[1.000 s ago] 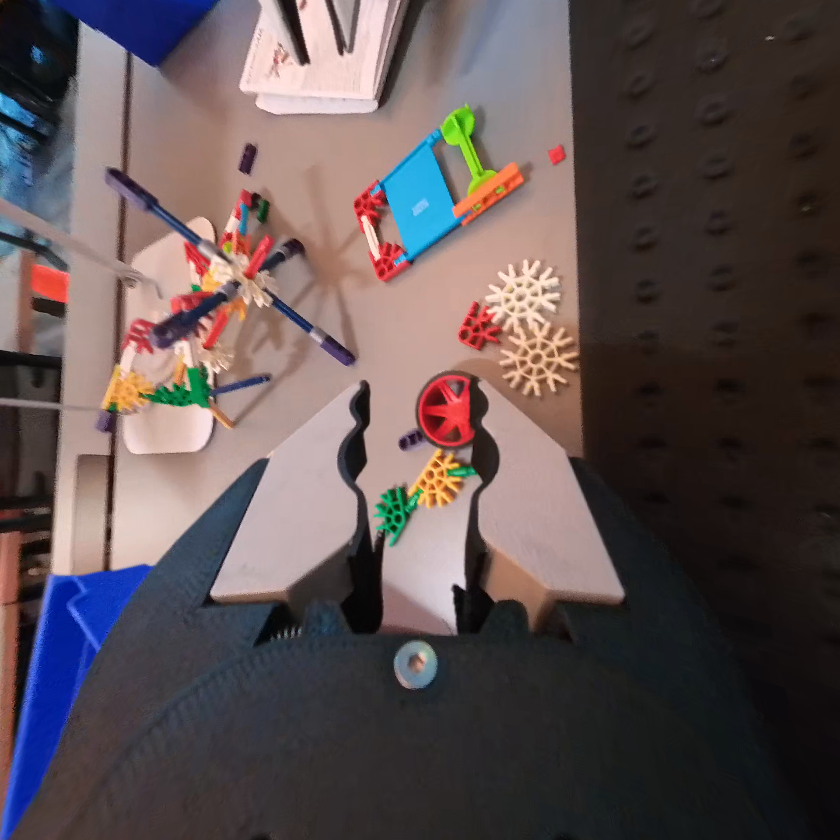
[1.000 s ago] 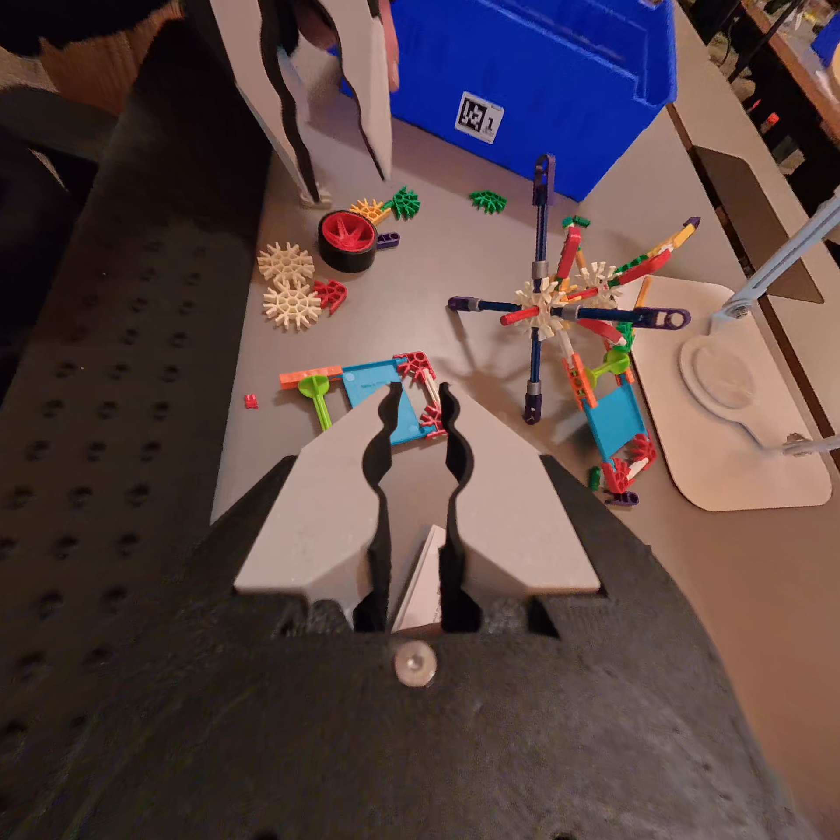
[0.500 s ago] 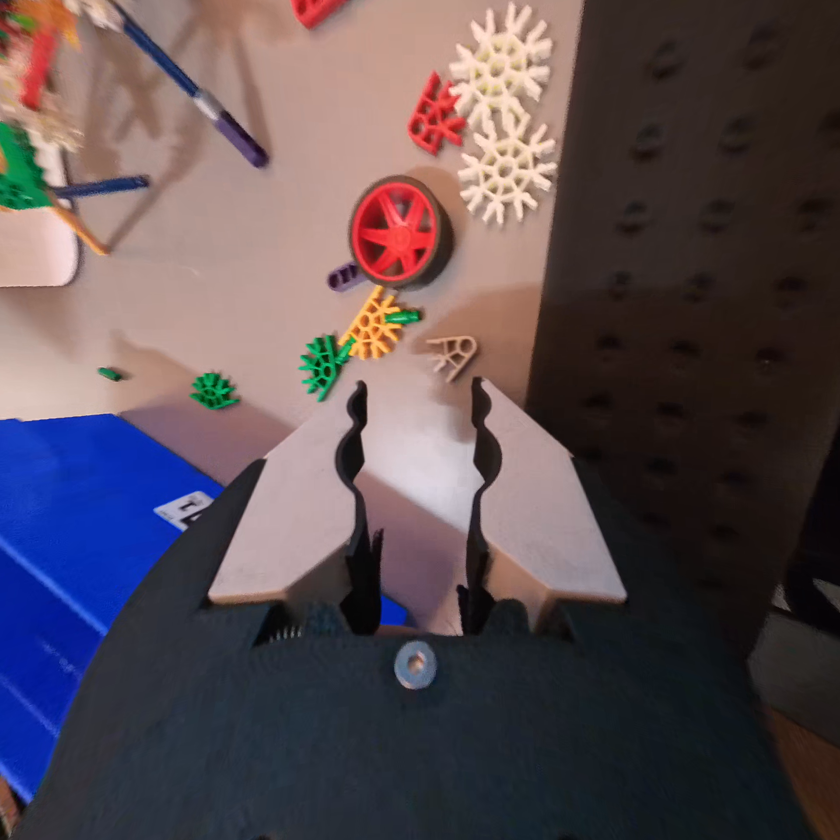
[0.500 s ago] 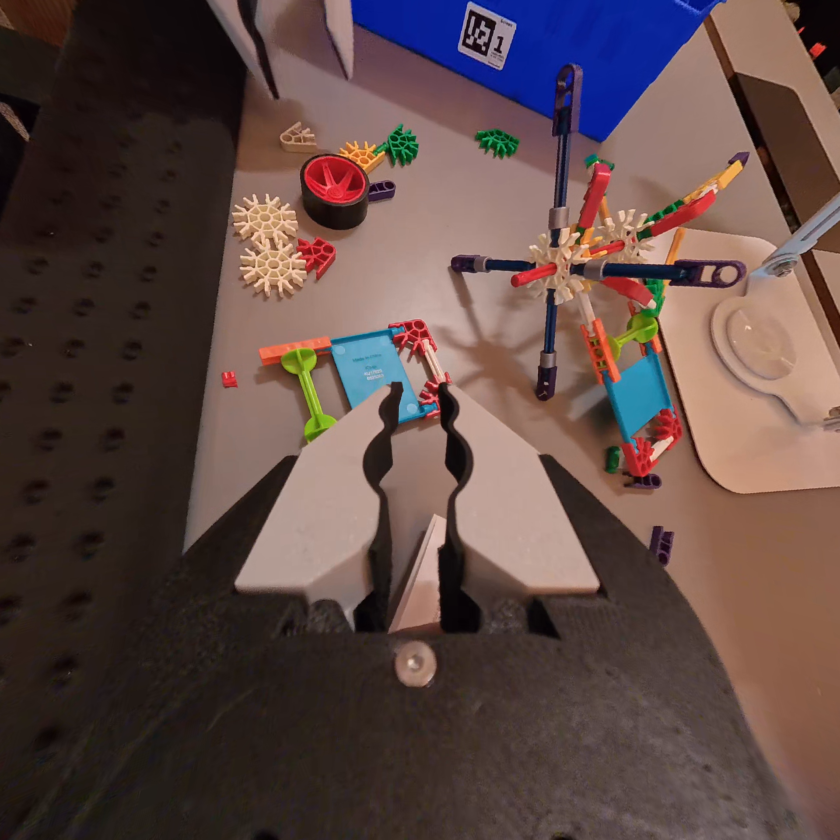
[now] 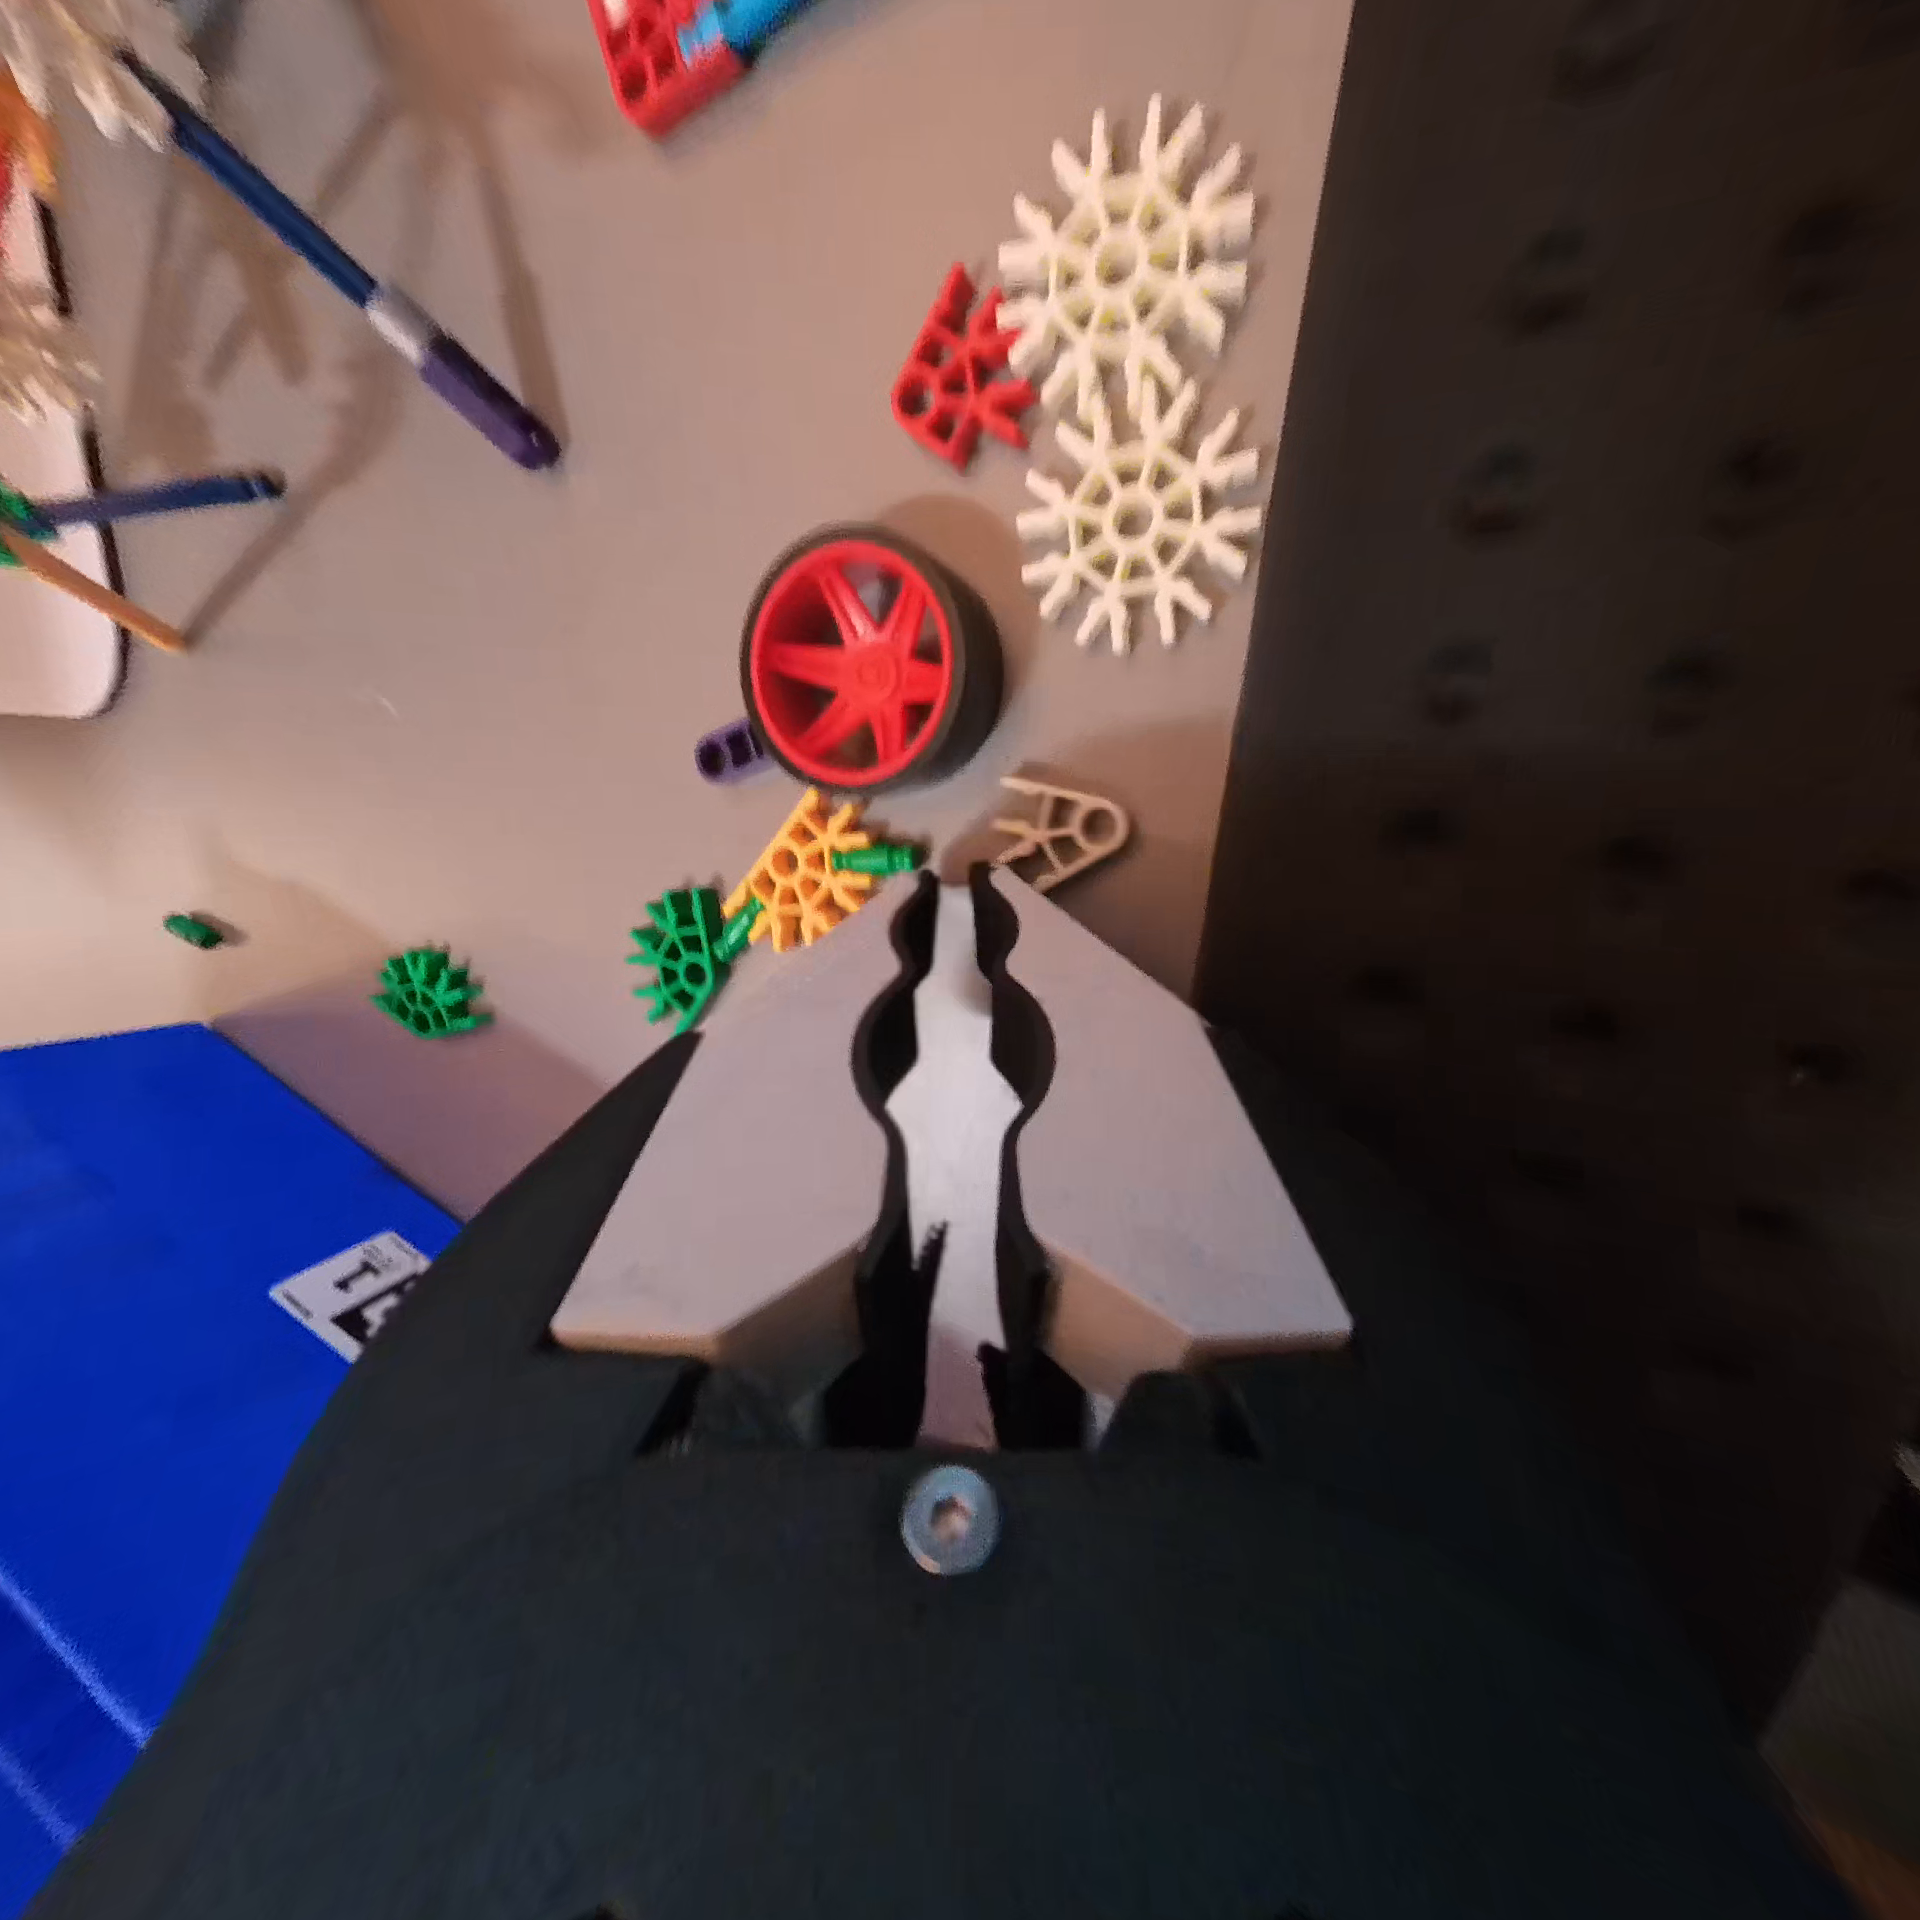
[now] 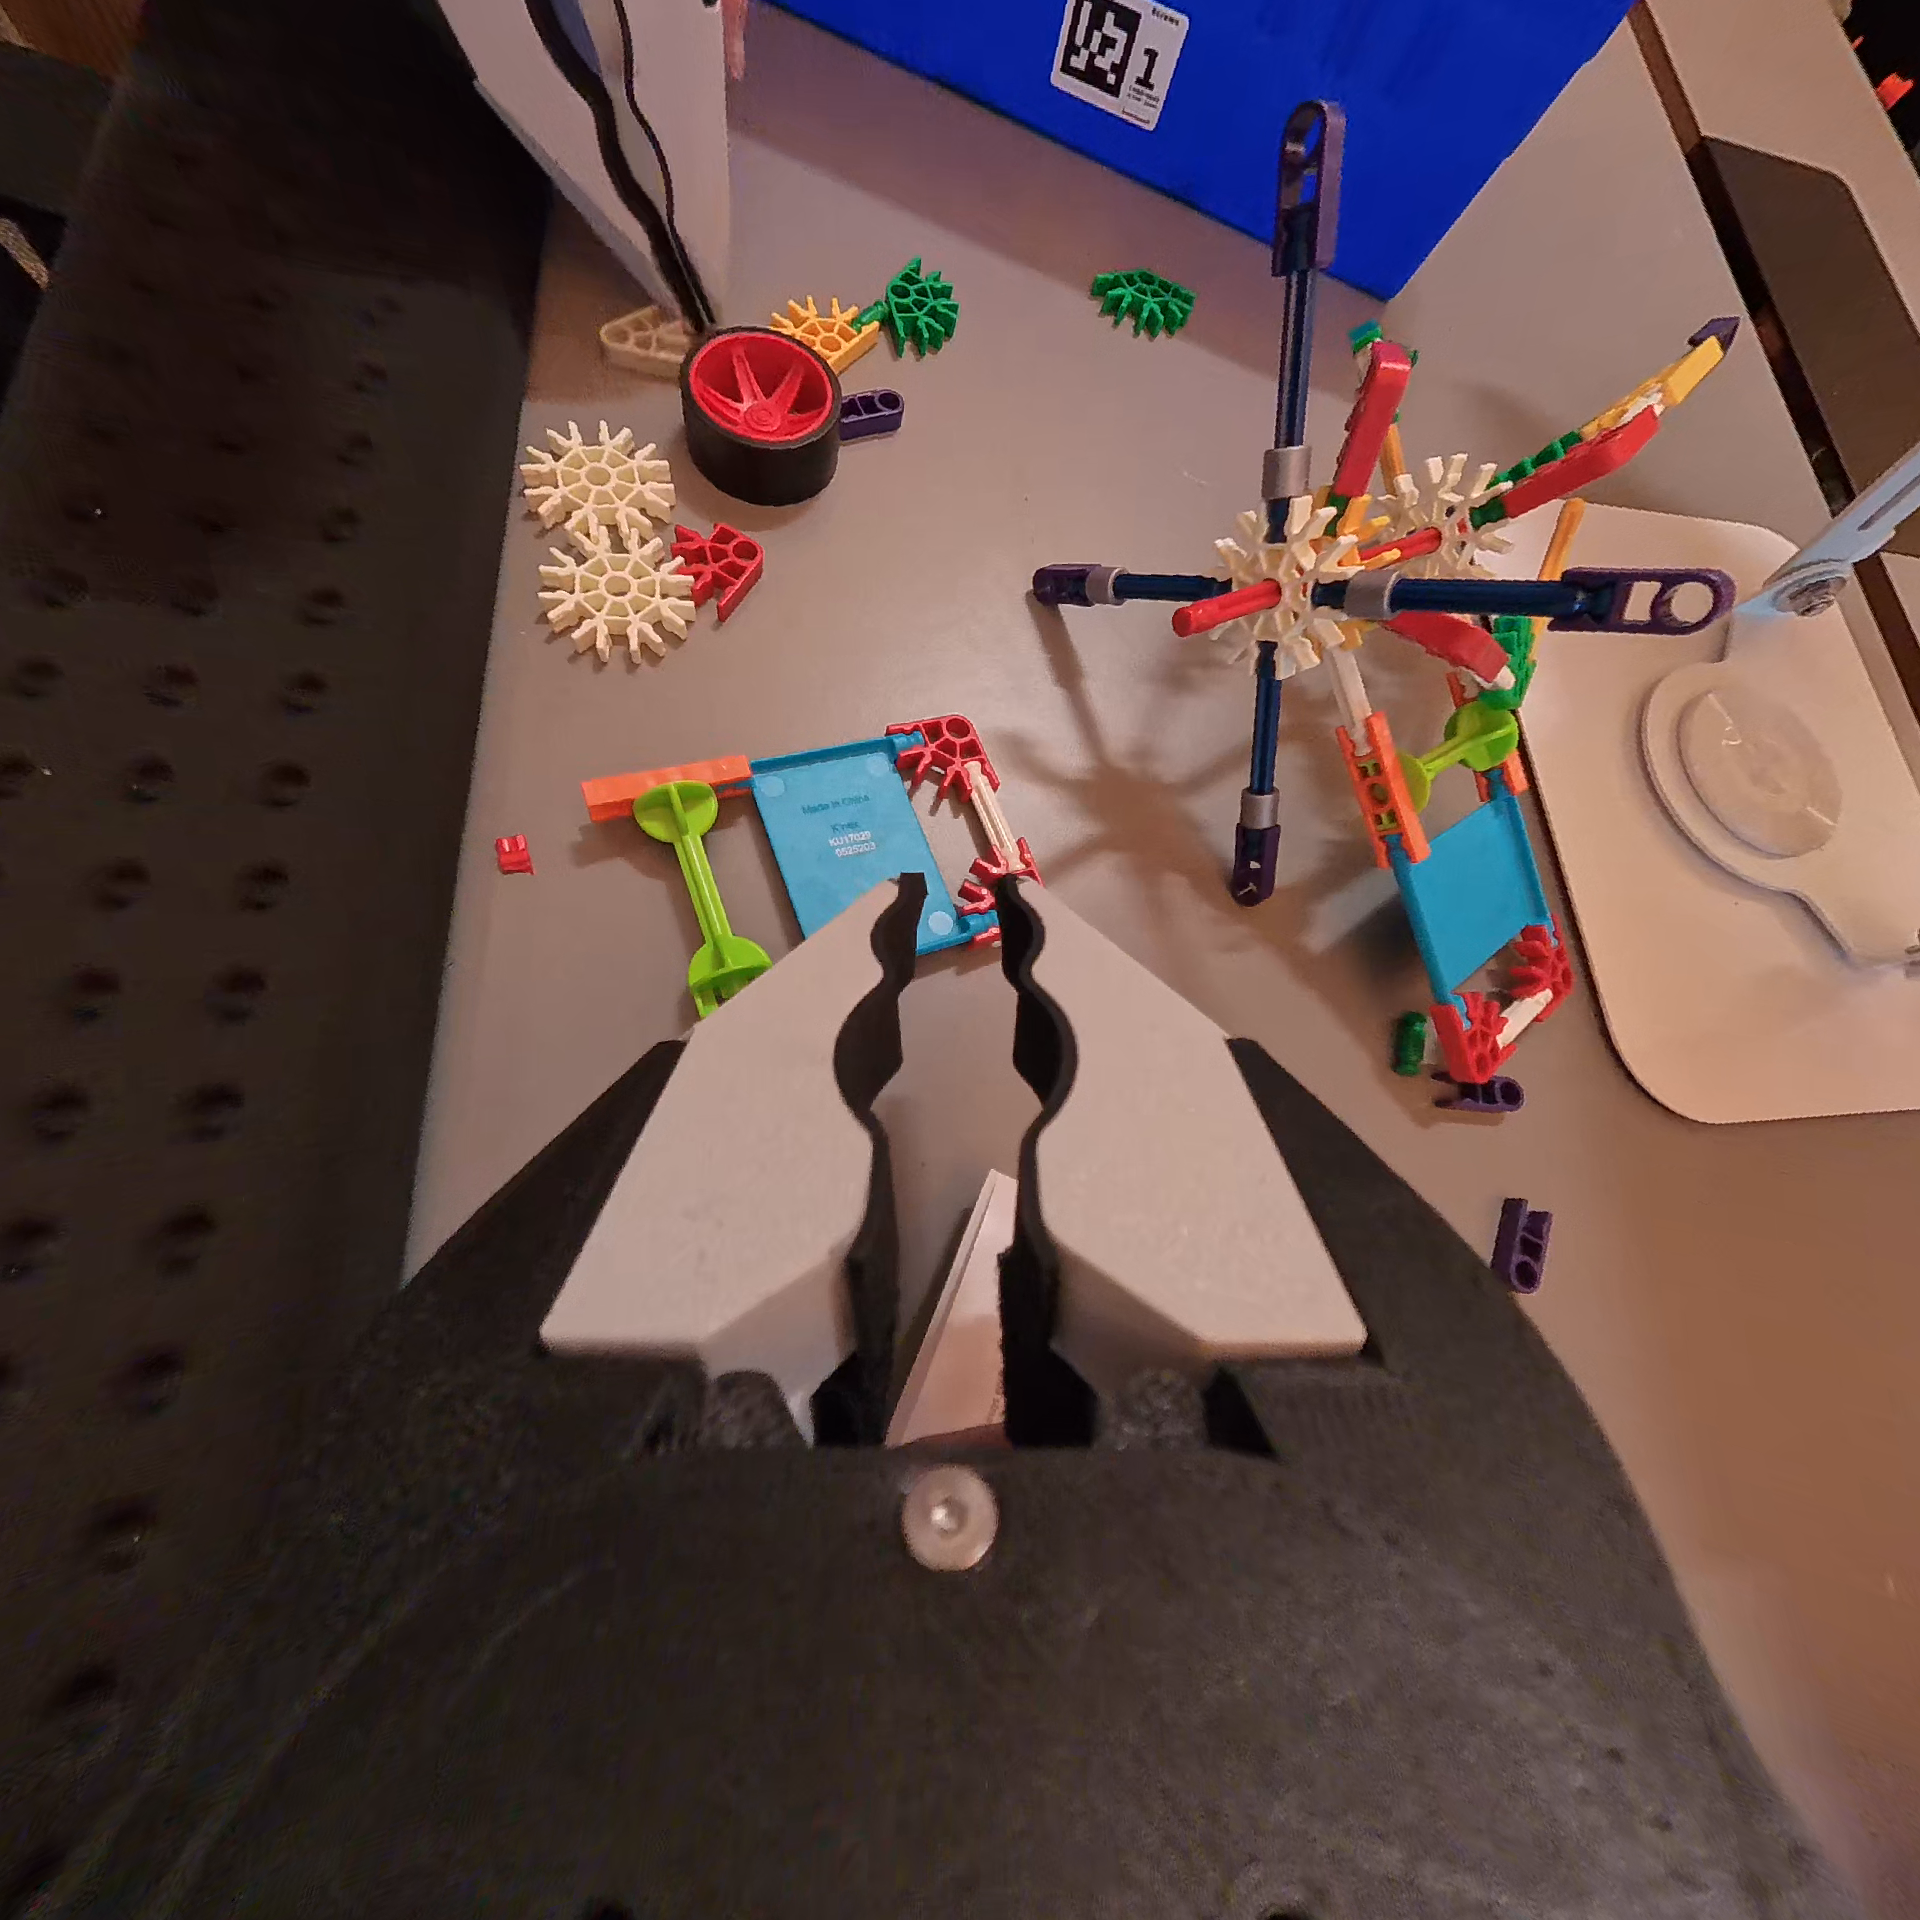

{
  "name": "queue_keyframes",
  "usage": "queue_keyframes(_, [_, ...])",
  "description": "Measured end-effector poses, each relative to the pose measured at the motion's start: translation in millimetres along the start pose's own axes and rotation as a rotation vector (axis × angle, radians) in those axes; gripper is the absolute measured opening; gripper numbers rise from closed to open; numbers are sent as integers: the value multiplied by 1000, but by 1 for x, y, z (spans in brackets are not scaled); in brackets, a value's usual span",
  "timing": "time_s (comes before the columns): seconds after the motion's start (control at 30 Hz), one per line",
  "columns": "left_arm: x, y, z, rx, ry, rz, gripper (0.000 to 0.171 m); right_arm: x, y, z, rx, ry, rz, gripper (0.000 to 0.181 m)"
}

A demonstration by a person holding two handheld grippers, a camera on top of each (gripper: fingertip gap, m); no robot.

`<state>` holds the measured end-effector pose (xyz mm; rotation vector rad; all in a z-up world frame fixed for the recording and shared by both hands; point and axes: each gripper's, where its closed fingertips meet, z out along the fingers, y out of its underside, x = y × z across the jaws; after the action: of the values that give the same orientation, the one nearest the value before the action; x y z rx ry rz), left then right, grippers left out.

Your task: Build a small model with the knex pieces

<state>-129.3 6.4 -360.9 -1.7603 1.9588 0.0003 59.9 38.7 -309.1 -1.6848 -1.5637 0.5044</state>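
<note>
My left gripper [image 5: 953, 883] is shut with nothing between its fingers. Its tips hover just short of a tan connector [image 5: 1065, 831] and a yellow connector [image 5: 805, 868], with a red wheel in a black tyre [image 5: 868, 665] beyond. It also shows in the right wrist view [image 6: 675, 281], pointing down beside the wheel [image 6: 764, 416]. My right gripper [image 6: 958, 894] is open and empty. Its tips are over the near edge of a flat blue panel assembly [image 6: 847, 831] with red corner connectors, an orange bar and a lime rod.
Two white snowflake connectors [image 5: 1138, 520] and a red connector [image 5: 956, 374] lie by the black perforated mat [image 5: 1610, 727]. A spoked model [image 6: 1351, 582] stands beside a white base plate [image 6: 1714, 831]. A blue bin [image 6: 1351, 104] stands behind. Green connectors [image 5: 681, 951] lie loose. One gripper's finger ends stand about 20 centimeters off the other's. My left tips are roughly 5 centimeters from the wheel [image 6: 764, 416]. My left wrist view [image 5: 836, 567] looks at it from another angle.
My left gripper has pulled back from the red wheel towards the blue bin, then shut its jaws by the tan connector. My right gripper stays open and has shifted a little forward.
</note>
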Motion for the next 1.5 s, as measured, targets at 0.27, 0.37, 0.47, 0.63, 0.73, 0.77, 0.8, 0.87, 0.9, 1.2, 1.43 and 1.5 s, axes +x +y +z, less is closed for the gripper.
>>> queue_keyframes(0.27, [-38, 5, -20, 3, -170, -89, 40, 0, -1, -1, 9, 3, -4, 12])
queue_keyframes(0.37, [-47, 15, -31, -38, -217, -92, 43, 0, -1, 0, 6, 4, -7, 12])
queue_keyframes(0.47, [-60, 13, -56, -5, -267, -107, 38, 0, -1, 0, 9, 5, -7, 12])
queue_keyframes(0.63, [-76, 21, -85, -70, -329, -49, 33, -1, 1, 3, -2, -3, -6, 12])
queue_keyframes(0.73, [-95, 42, -110, -122, -393, -60, 34, -1, 3, 4, -9, 0, -8, 12])
queue_keyframes(0.77, [-104, 49, -122, -122, -419, -85, 32, 0, 3, 4, -8, 1, -8, 12])
queue_keyframes(0.8, [-115, 57, -134, -118, -442, -112, 31, 0, 3, 4, -8, 3, -7, 12])
queue_keyframes(0.87, [-138, 83, -156, -155, -488, -178, 32, 1, 4, 6, -8, 2, -4, 12])
queue_keyframes(0.9, [-149, 99, -166, -197, -503, -208, 32, 1, 5, 7, -10, 1, -2, 12])
queue_keyframes(1.2, [-167, 186, -129, -405, -178, -325, 29, 2, 17, 16, -43, -14, 24, 12])
queue_keyframes(1.43, [-173, 202, -71, -427, 21, -291, 40, 9, 21, 15, -25, 1, 47, 11])
queue_keyframes(1.5, [-172, 202, -62, -410, 70, -283, 43, 10, 22, 16, -17, 6, 51, 10])
